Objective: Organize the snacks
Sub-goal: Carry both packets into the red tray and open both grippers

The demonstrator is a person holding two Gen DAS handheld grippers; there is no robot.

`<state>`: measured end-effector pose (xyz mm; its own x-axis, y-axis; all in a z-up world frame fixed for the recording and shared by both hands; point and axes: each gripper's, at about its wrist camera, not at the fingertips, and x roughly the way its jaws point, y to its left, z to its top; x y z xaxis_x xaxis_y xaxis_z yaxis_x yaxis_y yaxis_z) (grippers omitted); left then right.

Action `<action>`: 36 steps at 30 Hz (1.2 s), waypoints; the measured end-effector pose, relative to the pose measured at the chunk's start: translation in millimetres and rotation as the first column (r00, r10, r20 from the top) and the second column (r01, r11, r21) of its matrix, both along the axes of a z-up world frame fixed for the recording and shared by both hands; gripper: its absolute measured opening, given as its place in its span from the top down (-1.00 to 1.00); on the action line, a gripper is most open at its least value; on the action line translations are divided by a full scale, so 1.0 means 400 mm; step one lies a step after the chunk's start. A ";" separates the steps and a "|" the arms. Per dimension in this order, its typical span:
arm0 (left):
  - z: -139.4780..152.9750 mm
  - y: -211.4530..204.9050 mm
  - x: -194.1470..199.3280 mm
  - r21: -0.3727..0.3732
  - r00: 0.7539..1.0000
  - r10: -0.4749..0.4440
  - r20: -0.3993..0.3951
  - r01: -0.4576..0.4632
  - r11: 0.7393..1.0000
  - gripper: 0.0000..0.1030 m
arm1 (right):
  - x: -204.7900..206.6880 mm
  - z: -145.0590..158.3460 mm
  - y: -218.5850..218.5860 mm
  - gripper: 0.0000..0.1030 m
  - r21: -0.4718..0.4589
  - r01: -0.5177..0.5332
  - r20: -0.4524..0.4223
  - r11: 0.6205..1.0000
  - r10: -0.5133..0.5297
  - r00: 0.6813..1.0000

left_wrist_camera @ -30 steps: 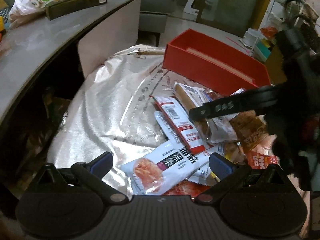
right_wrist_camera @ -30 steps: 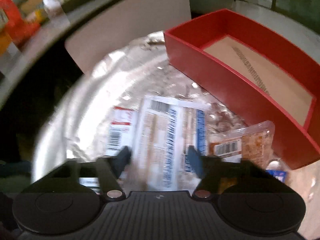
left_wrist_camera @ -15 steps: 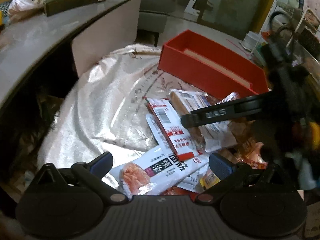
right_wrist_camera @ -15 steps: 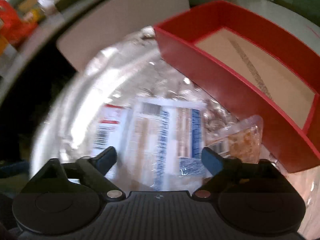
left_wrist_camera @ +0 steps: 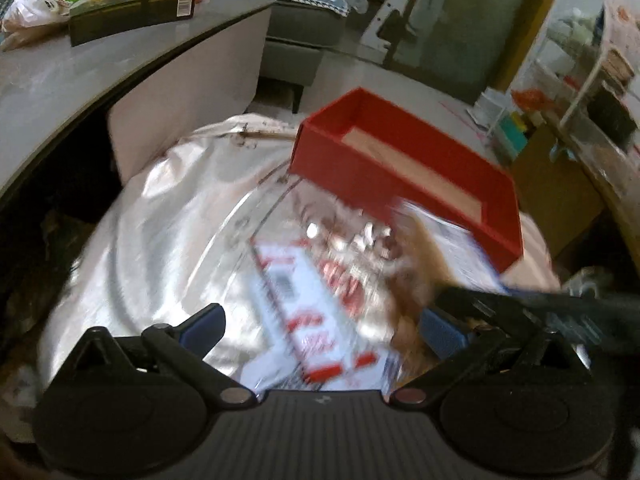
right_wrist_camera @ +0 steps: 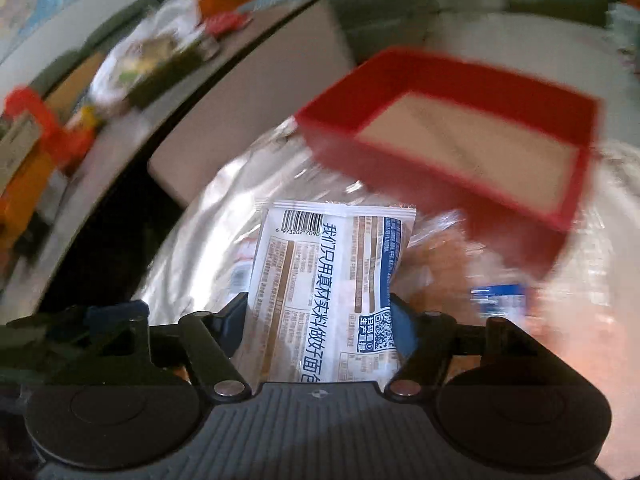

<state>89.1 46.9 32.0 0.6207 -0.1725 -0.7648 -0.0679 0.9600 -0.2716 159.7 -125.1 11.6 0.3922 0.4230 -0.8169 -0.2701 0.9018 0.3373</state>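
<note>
Right gripper (right_wrist_camera: 320,316) jaws are closing on a white-and-blue printed bread packet (right_wrist_camera: 332,280), pads against both its edges, packet standing up off the silver foil-covered surface (right_wrist_camera: 224,216). Left gripper (left_wrist_camera: 320,328) is spread wide, holding nothing, over a blurred red-and-white snack packet (left_wrist_camera: 308,320). Open red cardboard box (right_wrist_camera: 472,136) sits just beyond; grey side table (left_wrist_camera: 120,64) flanks left.

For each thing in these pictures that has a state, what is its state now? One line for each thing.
red box: open at the top, empty, sits on the foil.
bread packet: sealed, between the right gripper's fingers, lifted off the pile.
right gripper: closing on the bread packet.
left gripper: open, holds nothing.
red and white packet: sealed, lies flat on the foil.
</note>
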 end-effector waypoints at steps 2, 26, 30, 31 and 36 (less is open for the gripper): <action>-0.001 -0.017 0.042 0.008 0.999 0.032 -0.018 -0.032 0.999 -0.92 | -0.022 0.032 -0.060 -0.47 -0.004 0.062 0.040 0.998 -0.062 0.997; 0.005 -0.026 -0.022 0.106 0.996 0.056 -0.075 -0.048 0.993 0.26 | -0.165 0.112 -0.148 -0.47 0.020 0.162 0.108 0.987 -0.163 0.981; 0.058 -0.048 -0.018 0.088 0.999 0.041 -0.014 -0.039 0.995 0.26 | -0.165 0.150 -0.148 -0.47 0.028 0.171 0.174 0.985 -0.174 0.969; 0.064 -0.059 -0.005 0.084 1.000 0.025 0.001 -0.025 0.996 0.26 | -0.155 0.146 -0.157 -0.47 0.054 0.186 0.171 0.981 -0.192 0.966; 0.054 -0.086 0.102 -0.031 0.999 0.010 0.035 -0.009 0.999 0.27 | -0.063 0.130 -0.165 -0.47 0.042 0.219 0.179 0.975 -0.224 0.958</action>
